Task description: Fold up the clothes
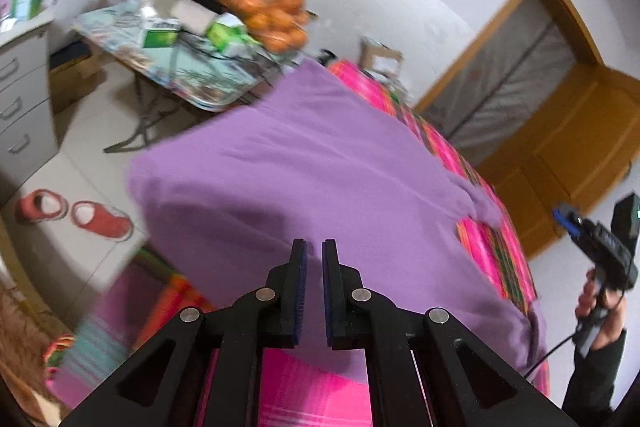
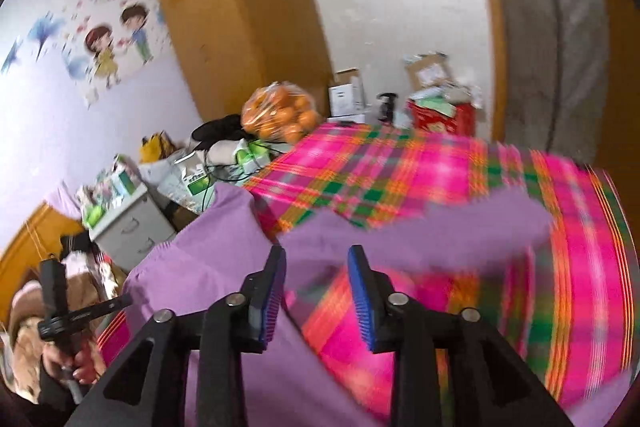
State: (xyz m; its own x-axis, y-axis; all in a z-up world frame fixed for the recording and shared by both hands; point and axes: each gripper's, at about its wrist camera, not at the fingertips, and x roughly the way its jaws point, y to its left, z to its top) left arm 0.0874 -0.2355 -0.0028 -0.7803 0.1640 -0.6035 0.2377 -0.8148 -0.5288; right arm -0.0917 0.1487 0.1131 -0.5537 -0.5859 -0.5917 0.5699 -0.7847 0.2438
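Observation:
A purple garment [image 1: 300, 167] lies spread over a bed with a pink plaid cover [image 1: 492, 251]. My left gripper [image 1: 315, 247] hangs just above the garment's near part, jaws shut to a thin slit, and I see no cloth pinched between the pads. In the right wrist view my right gripper [image 2: 316, 253] is open, nothing between its blue pads, with the purple garment [image 2: 208, 267] under it and a blurred sleeve beyond on the plaid cover [image 2: 360, 163]. A hand holds the right gripper [image 1: 568, 219] up at the bed's right side.
A folding table [image 1: 188, 75] left of the bed carries boxes and a bag of oranges [image 1: 272, 15]. A grey drawer cabinet [image 1: 20, 107] and red slippers [image 1: 72, 215] are on the floor side. A wooden door [image 1: 580, 147] stands at right; boxes [image 2: 436, 107] sit behind the bed.

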